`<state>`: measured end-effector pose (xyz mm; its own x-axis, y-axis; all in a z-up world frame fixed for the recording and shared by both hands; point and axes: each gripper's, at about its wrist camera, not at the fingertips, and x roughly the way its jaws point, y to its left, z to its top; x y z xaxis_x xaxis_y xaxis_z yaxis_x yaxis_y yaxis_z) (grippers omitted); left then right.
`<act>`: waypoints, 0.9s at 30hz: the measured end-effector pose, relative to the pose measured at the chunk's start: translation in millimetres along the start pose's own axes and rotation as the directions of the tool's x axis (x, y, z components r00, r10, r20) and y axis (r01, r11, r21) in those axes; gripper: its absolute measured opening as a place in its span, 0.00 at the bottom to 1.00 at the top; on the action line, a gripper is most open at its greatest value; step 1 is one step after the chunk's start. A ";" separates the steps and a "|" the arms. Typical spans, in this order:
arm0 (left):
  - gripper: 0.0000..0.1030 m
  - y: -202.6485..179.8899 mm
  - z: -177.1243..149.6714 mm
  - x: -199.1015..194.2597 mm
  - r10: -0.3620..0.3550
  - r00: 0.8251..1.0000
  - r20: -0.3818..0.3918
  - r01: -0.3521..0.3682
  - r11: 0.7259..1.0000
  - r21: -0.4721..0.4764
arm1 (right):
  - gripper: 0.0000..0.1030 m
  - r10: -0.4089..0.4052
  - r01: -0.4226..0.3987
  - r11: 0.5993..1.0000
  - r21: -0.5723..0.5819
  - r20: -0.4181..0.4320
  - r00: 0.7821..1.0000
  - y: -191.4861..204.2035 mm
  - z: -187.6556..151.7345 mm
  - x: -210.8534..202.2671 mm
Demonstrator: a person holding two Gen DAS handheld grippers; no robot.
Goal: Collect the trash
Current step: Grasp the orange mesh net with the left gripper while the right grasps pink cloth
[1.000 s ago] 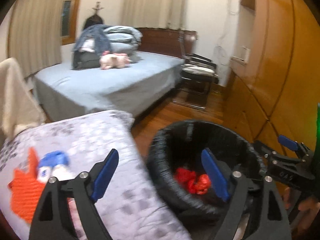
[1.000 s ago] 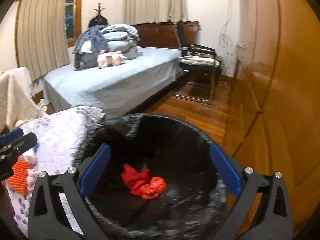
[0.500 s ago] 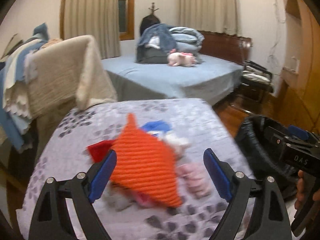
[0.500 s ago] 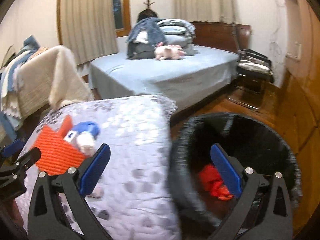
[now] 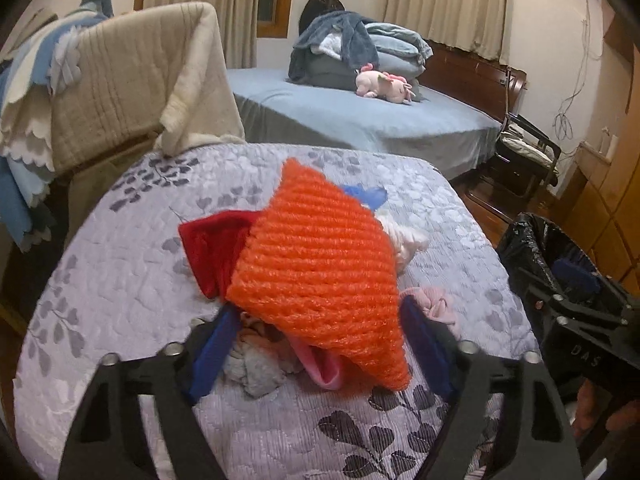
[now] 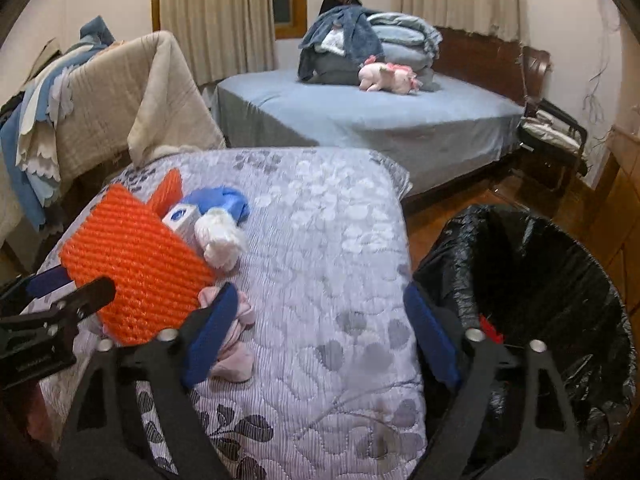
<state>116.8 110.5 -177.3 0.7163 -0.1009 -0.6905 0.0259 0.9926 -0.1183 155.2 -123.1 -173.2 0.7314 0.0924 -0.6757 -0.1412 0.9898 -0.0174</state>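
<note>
Trash pile (image 5: 320, 280): one orange net, one bin (image 6: 540, 300).

Left gripper (image 5: 320, 340) closing around orange knit piece (image 5: 320, 272), heaped scraps on quilted worktop (image 5: 120, 280), black-lined bin (image 5: 532, 240) right, bed (image 5: 360, 120) behind

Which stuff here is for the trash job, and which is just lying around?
For the job:
- orange ribbed foam sheet
- crumpled pink rag
- white wad
- black-lined bin

Just lying about:
- pink plush toy
- folded blue blankets
- beige quilt
</note>
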 end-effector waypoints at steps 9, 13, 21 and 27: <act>0.22 4.9 -0.3 0.1 -0.049 0.999 -0.002 0.049 0.999 0.017 | 0.72 0.063 -0.066 0.997 -0.047 -0.052 0.997 26.0 -11.6 16.3; 0.21 5.1 -3.4 0.5 -0.043 0.999 -0.006 0.043 0.999 0.032 | 0.65 0.082 -0.088 0.994 -0.069 -0.081 0.993 38.8 -18.5 28.0; 0.21 10.8 -3.2 1.5 -0.051 0.999 -0.012 0.051 0.998 0.025 | 0.46 0.136 -0.146 0.986 -0.085 -0.111 0.984 55.7 -22.6 36.6; 0.21 8.8 -5.6 1.6 -0.053 0.998 -0.017 0.053 0.998 0.024 | 0.34 0.155 -0.168 0.982 -0.091 -0.140 0.978 61.9 -26.1 39.8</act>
<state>114.3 118.7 -183.4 0.7022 -0.1545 -0.6950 0.0810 0.9872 -0.1376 158.1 -60.9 -220.4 0.5997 0.2283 -0.7670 -0.3223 0.9462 0.0296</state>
